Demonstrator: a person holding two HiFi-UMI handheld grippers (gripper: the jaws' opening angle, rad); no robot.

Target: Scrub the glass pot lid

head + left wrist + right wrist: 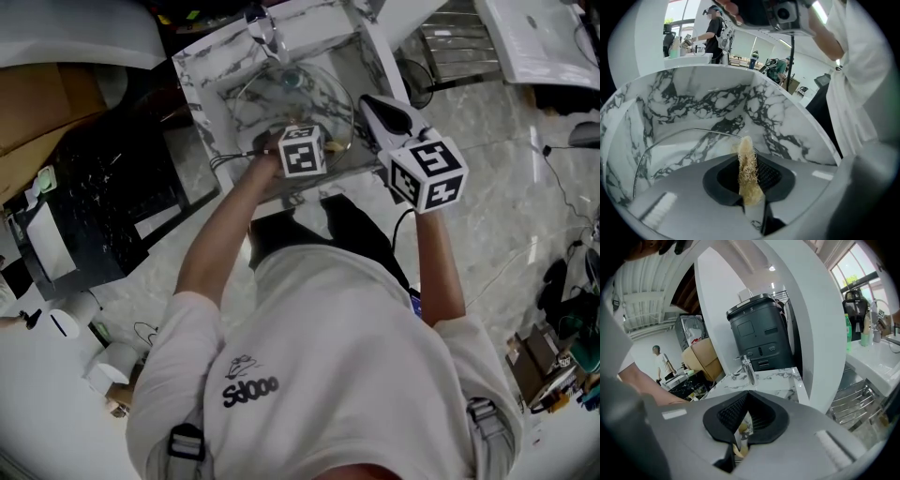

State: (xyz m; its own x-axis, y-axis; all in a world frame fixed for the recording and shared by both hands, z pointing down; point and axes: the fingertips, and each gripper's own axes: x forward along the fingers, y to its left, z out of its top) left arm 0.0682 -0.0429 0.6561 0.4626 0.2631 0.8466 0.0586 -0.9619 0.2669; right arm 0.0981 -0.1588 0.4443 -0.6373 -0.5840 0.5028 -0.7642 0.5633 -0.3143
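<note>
Head view: arms outstretched, left tool [747, 161] gripping loofah [750, 185], right tool [744, 420] pinching lid [314, 94].

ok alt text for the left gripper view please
The left gripper is shut on a tan loofah scrubber that sticks up between its jaws, over a marble-patterned sink. The rim of a glass pot lid arcs across the sink at left, and a person's white shirt fills the right edge.
</note>
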